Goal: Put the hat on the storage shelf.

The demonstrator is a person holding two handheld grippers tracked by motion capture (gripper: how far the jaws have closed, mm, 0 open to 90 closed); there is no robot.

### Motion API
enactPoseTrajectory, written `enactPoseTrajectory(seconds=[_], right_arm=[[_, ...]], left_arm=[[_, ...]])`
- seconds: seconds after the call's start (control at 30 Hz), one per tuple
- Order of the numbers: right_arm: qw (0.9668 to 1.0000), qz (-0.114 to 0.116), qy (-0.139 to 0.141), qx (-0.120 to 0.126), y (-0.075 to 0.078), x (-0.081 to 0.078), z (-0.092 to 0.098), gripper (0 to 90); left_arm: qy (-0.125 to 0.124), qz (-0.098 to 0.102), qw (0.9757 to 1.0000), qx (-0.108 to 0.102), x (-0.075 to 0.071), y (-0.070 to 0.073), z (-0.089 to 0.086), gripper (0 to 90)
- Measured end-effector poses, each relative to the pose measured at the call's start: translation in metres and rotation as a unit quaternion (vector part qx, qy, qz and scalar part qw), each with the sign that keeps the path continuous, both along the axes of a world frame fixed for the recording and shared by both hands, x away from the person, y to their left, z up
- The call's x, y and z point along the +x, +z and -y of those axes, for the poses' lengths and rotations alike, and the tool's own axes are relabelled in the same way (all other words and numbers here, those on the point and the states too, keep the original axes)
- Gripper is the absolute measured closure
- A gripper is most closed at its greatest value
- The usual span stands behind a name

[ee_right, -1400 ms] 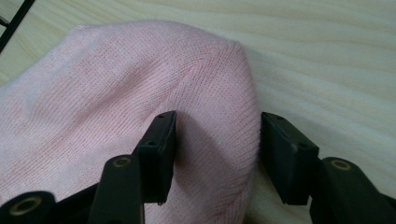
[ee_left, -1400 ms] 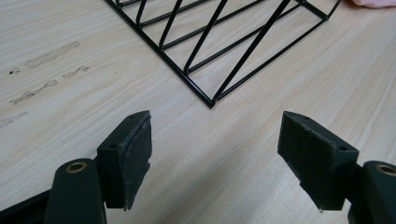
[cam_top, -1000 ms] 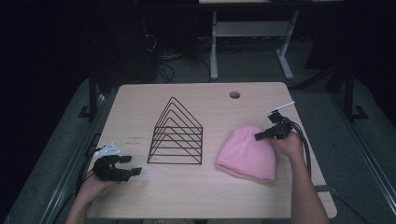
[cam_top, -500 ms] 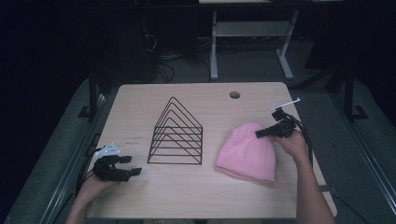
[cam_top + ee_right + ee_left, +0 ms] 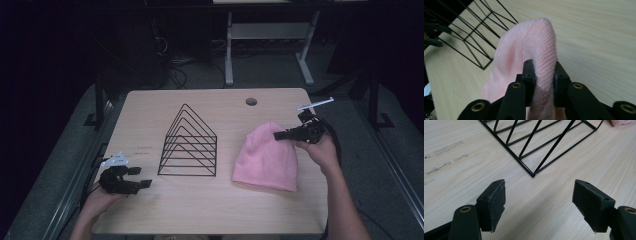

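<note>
A pink knitted beanie point(image 5: 266, 157) lies on the right half of the wooden table point(image 5: 200, 210). My right gripper point(image 5: 278, 135) is shut on the beanie's far right edge, and a fold of the pink knit point(image 5: 534, 50) is pinched between its jaws. A black wire rack point(image 5: 189, 144) of nested triangles stands at the table's middle. At the front left, my left gripper point(image 5: 144, 177) is open, held low over the table and pointing toward the near corner of the rack point(image 5: 533, 173), with nothing between its pads point(image 5: 495, 203).
A round cable hole point(image 5: 251, 101) sits near the table's far edge. Behind the table stand a white desk frame point(image 5: 270, 45) and loose cables on the dark floor. Bare wood lies between the rack and the table's front edge.
The right gripper has drawn slightly to the right and away from me while holding the beanie's edge. The left gripper has stayed where it was.
</note>
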State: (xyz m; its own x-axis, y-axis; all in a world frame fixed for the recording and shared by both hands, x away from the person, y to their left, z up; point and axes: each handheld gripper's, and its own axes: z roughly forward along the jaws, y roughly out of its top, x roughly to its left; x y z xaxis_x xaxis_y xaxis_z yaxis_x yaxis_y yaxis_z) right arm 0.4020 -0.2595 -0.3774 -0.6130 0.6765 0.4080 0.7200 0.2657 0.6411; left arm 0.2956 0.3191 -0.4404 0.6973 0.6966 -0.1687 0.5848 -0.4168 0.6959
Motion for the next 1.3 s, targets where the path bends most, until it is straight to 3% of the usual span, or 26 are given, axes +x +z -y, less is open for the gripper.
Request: enactPoseTrajectory(seconds=[0.23, 0.4, 0.8, 1.13, 1.3], right_arm=[[0.9995, 0.019, 0.023, 0.003, 0.017, -0.009, -0.006, 76.5], [0.9982, 0.047, 0.036, 0.008, 0.04, -0.014, -0.008, 76.8], [0.9952, 0.084, 0.05, 0.006, 0.082, -0.018, -0.019, 77.1], [0.9903, 0.115, 0.074, 0.028, 0.12, -0.02, -0.037, 77.2], [0.9874, 0.127, 0.092, 0.021, 0.138, -0.023, -0.052, 77.2]], left_arm=[[-0.026, 0.001, 0.9997, 0.003, 0.005, 0.012, 0.004, 27.0], [-0.045, 0.001, 0.999, -0.009, 0.006, 0.026, 0.002, 27.0], [-0.063, 0.007, 0.9979, -0.016, 0.012, 0.058, 0.0, 27.1], [-0.092, 0.0, 0.9958, -0.001, 0.019, 0.085, 0.01, 27.1], [-0.102, 0.005, 0.9948, 0.0, 0.021, 0.094, 0.013, 27.1]])
